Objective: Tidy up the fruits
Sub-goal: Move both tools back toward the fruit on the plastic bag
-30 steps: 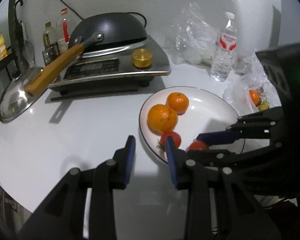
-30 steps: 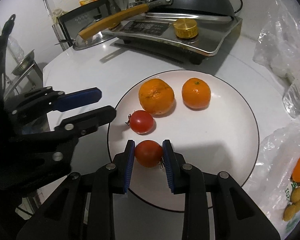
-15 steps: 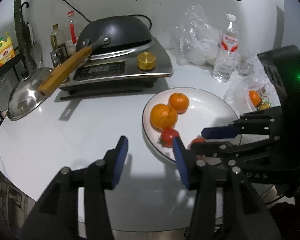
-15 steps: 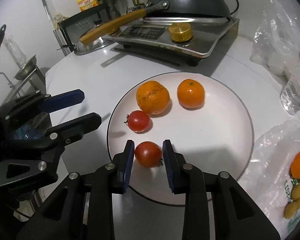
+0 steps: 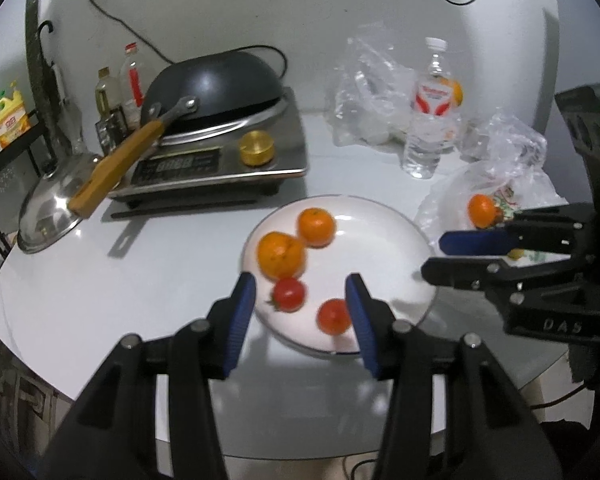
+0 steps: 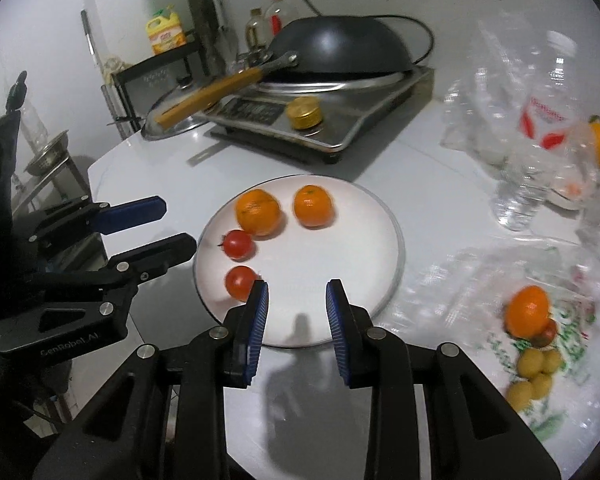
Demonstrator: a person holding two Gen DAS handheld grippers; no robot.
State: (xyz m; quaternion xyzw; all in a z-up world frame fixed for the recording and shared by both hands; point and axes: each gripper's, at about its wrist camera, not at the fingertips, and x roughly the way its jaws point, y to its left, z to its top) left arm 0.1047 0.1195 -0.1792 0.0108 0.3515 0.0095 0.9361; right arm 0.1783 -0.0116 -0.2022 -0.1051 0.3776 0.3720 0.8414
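The right gripper [image 6: 296,292] has drawn back from the near tomato [image 6: 240,282] it straddled a second ago; its jaws stand slightly parted with nothing between them, and the tomato now lies just off the left finger's tip, on the near left part of the white plate [image 6: 372,216]. The left gripper [image 5: 300,292] has just been opening and has pulled back too: its jaws are spread and empty, hovering over the plate's near edge instead of the bare table beside it. The second tomato [image 6: 239,244] sits just behind the first, unmoved. Behind it are the larger orange [image 6: 259,216] and the smaller orange [image 6: 313,206], close together. To the right of the plate a clear plastic bag [image 6: 572,320] holds another orange [image 6: 528,312] and small yellow fruits [image 6: 534,362]. Farther back stand the water bottle [image 5: 430,120] and the induction cooker [image 5: 220,160] bearing an upturned wok [image 5: 216,80]
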